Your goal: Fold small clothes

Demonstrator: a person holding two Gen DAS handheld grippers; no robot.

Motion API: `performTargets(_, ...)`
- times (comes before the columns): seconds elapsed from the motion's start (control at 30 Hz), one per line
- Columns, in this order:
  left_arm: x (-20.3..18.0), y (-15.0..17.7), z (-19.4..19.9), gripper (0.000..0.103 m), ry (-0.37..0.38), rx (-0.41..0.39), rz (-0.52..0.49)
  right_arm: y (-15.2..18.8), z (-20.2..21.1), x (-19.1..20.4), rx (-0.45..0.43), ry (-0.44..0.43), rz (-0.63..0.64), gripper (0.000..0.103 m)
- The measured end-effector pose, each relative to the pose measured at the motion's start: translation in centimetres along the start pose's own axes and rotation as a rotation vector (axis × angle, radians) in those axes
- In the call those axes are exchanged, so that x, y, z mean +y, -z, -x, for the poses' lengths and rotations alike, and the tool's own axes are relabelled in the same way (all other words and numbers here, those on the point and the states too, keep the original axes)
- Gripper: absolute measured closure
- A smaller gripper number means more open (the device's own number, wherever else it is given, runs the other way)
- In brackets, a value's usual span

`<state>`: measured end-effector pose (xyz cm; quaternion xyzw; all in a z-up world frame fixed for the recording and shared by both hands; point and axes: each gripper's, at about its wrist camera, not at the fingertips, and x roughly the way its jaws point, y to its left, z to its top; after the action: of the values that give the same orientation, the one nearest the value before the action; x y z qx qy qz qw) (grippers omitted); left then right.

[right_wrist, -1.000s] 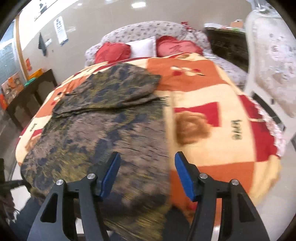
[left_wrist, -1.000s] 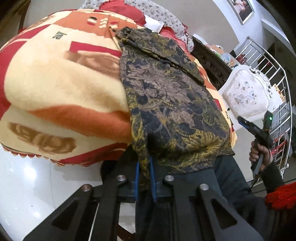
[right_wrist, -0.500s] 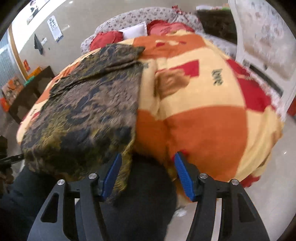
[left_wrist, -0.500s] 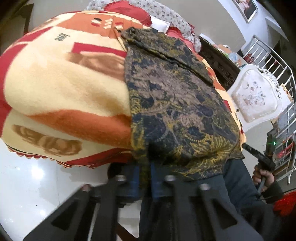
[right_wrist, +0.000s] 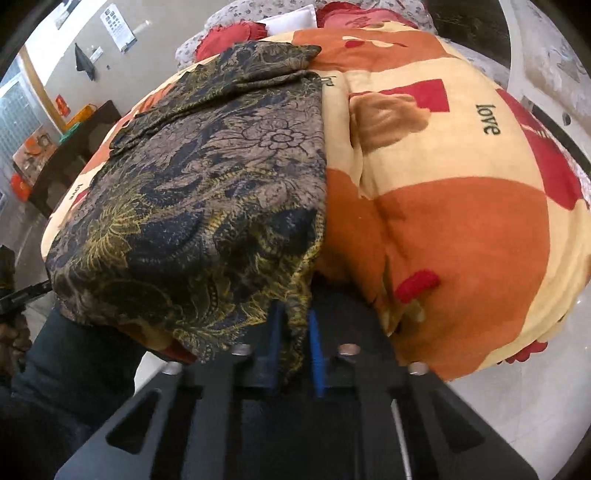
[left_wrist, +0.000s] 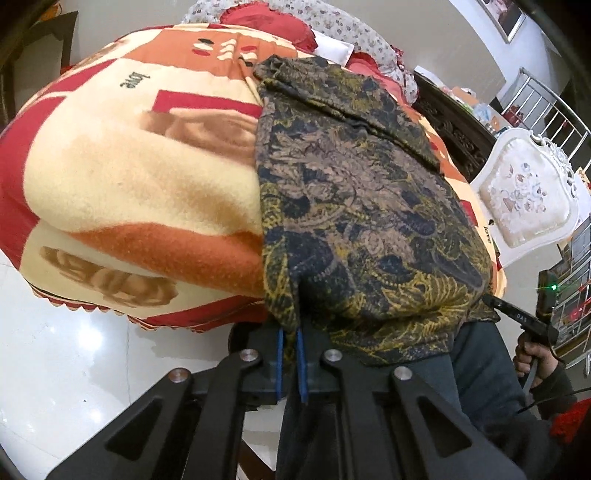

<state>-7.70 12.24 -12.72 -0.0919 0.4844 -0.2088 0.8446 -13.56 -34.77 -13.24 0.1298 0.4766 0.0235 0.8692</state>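
Patterned garment (left_wrist: pixel 362 206) is spread on the bed blanket (left_wrist: pixel 140 192), its near hem clamped by the left gripper (left_wrist: pixel 290 363) and right gripper (right_wrist: pixel 293 350); thin fabric could be pulled free if tugged unevenly

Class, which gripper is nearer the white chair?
Right. The right gripper pinches the garment corner on the side toward the white chair; the left gripper grips the far corner.

The garment (left_wrist: pixel 354 206) lies on the blanket (left_wrist: pixel 129 177) that covers the bed. Its near edge hangs over the bed's front edge. The pillows (right_wrist: pixel 229 35) lie behind it, and a chair (left_wrist: pixel 524 199) stands at the bed's right.
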Motion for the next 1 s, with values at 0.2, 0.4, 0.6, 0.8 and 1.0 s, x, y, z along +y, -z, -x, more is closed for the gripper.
performTargets(0.2, -0.7, 0.0, 1.6, 0.100, -0.008, -0.025, -0.013, -0.5, 1.8, 1.0, -0.032, 0.039, 0.022, 0.097)
performTargets(0.4, -1.6, -0.3, 3.5, 0.100, 0.018, -0.062, -0.029, -1.1, 3.3, 2.0, -0.044, 0.073, 0.050, 0.097)
performTargets(0.6, -2.3, -1.0, 6.2, 0.100, 0.060, -0.127, -0.013, -1.7, 6.8, 2.9, -0.128, 0.039, 0.062, 0.097)
performTargets(0.8, -2.0, -2.8, 10.7, 0.100, 0.129, -0.237, 0.029, -2.4, 13.1, 3.4, -0.278, -0.053, 0.035, 0.098)
performTargets(1.0, -1.0, -3.7, 15.2, 0.100, 0.174, -0.315, 0.038, -2.9, 17.1, 3.8, -0.347, -0.068, 0.037, 0.098)
